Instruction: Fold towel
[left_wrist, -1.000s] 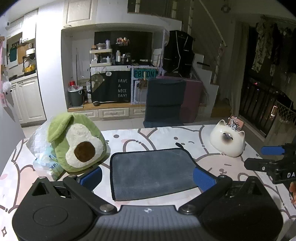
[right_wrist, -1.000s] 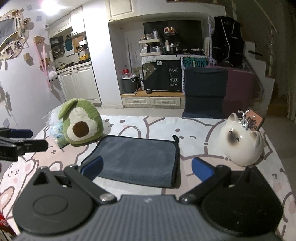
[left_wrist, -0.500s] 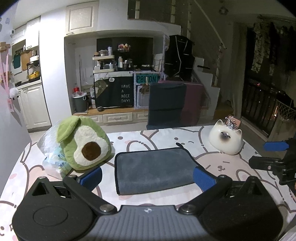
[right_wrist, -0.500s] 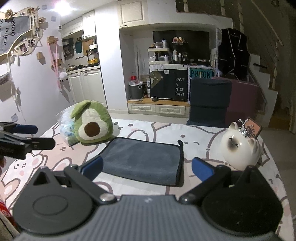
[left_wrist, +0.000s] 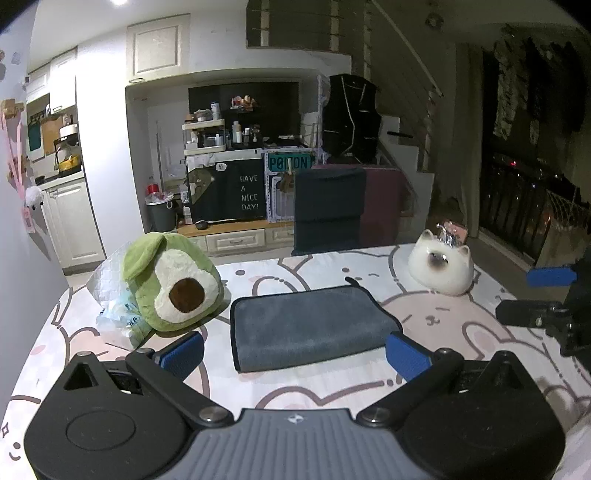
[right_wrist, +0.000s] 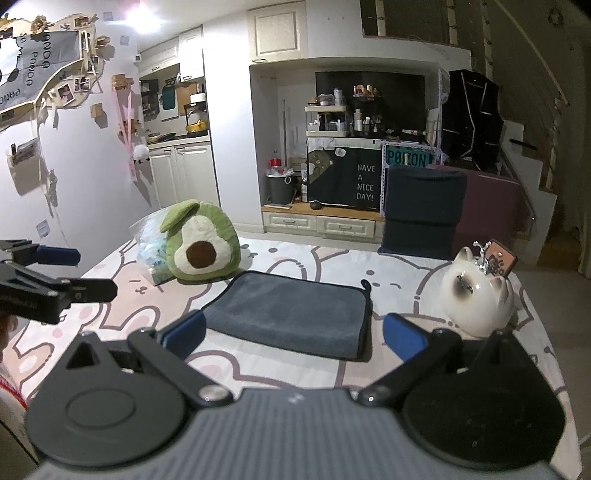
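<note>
A dark grey towel (left_wrist: 310, 325) (right_wrist: 295, 314) lies folded flat in the middle of the patterned table, its small hanging loop at the far right corner. My left gripper (left_wrist: 295, 354) is open and hovers near the towel's front edge, holding nothing. My right gripper (right_wrist: 293, 334) is open too, raised in front of the towel's near edge with nothing between its blue pads. Each gripper shows in the other's view: the right gripper (left_wrist: 532, 295) at the right edge, the left gripper (right_wrist: 70, 273) at the left edge.
A green avocado plush (left_wrist: 171, 282) (right_wrist: 201, 245) leans on a clear plastic bag (left_wrist: 110, 295) left of the towel. A white cat-shaped jar (left_wrist: 441, 267) (right_wrist: 478, 299) stands to the right. A dark chair (left_wrist: 327, 210) sits behind the table's far edge.
Both grippers have pulled back and up from the towel, so it looks smaller and farther away. The towel itself has not moved, and both grippers stayed open.
</note>
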